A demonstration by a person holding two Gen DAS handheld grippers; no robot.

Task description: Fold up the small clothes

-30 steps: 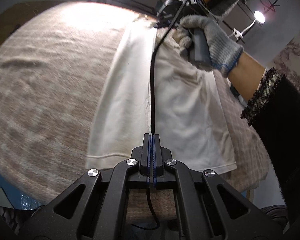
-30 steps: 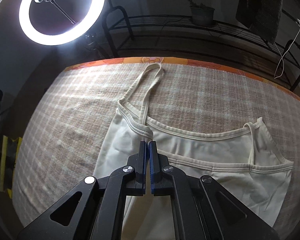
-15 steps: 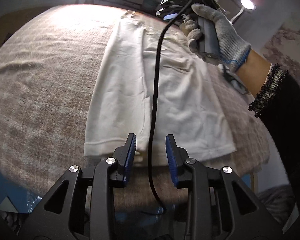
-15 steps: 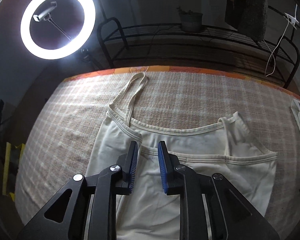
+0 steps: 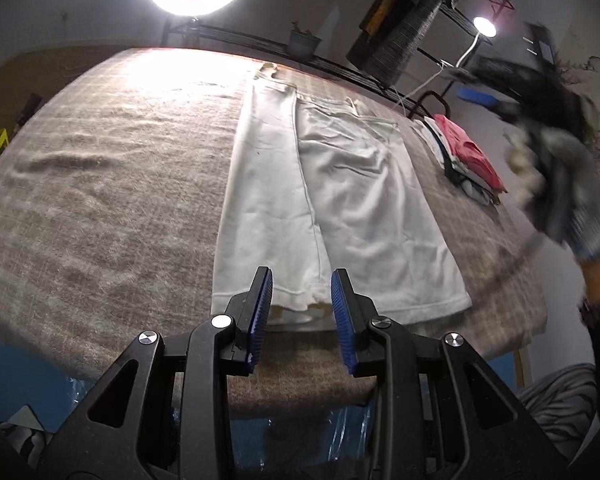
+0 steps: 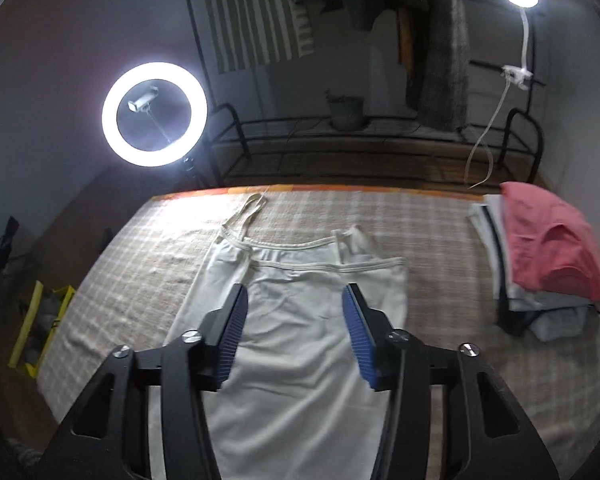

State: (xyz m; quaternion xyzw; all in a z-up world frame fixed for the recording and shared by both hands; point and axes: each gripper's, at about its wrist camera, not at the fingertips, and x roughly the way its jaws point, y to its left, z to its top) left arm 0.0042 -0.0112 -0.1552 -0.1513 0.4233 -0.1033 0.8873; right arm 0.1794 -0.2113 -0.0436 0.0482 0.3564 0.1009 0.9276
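A white camisole lies flat on the checked table cover, its left side folded over the middle; it also shows in the right wrist view. One thin strap stretches toward the far edge. My left gripper is open and empty over the hem at the near edge. My right gripper is wide open and empty, held above the camisole's middle. In the left wrist view the right gripper is a blur in a gloved hand at the right.
A stack of folded clothes with a pink top sits at the table's right side, also in the left wrist view. A ring light and a black metal rack stand behind the table. The checked table cover is rumpled at left.
Both grippers opened and let go of the camisole's folded side. The right gripper rose and pulled back to the right. The left gripper backed off toward the hem.
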